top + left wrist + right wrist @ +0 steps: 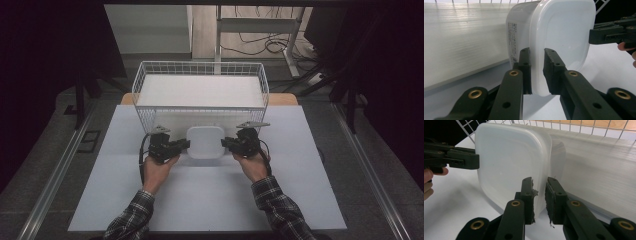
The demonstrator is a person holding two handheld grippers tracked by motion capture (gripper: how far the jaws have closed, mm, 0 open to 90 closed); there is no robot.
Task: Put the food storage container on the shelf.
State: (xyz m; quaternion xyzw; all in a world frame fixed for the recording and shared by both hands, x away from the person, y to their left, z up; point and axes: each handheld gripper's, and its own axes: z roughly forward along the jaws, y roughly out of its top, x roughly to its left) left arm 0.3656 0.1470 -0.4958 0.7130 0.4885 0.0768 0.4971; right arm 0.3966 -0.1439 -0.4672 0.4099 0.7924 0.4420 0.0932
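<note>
The box (205,142) is smooth, translucent white plastic; the basket (145,75) white-coated wire; the table (210,200) matt.

Both forearms, in plaid sleeves, rise from the bottom edge of the high view and angle inward toward the frame's middle. The left gripper (181,145) sits just left of centre, the right gripper (228,144) just right of it, level and pointing at each other. Each one's jaws stand nearly closed, clamped with a narrow gap.
</note>
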